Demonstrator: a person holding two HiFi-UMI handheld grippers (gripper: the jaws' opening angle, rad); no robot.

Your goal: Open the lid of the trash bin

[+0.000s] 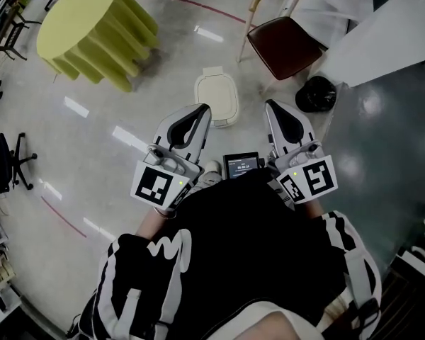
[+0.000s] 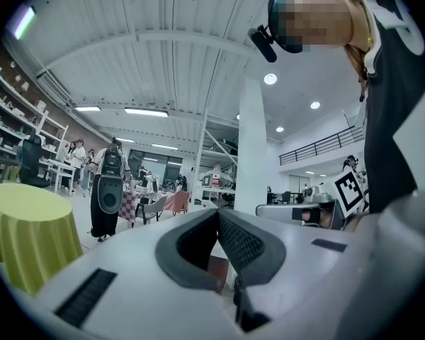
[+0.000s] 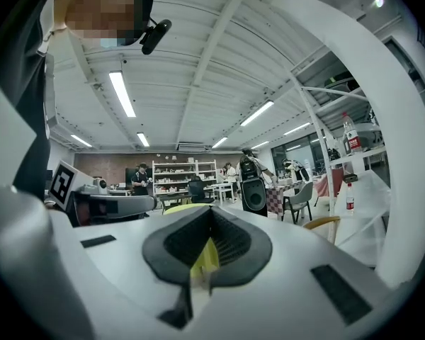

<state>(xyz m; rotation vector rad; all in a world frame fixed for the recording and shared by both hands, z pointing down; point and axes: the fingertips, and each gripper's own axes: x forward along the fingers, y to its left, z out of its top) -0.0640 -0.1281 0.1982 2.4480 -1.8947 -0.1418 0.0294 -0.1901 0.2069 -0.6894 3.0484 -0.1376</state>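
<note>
Trash bin [image 1: 217, 99] lid shut — glossy grey floor [image 1: 127, 83], yellow table [image 1: 92, 27] nearby.

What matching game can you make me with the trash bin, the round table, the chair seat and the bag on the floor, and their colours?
Things:
1. trash bin
2. round table
3. chair seat
4. bag

Colours:
A. black
B. yellow-green
C. cream
D. dark red

Pairs: 1-C, 2-B, 3-D, 4-A
</note>
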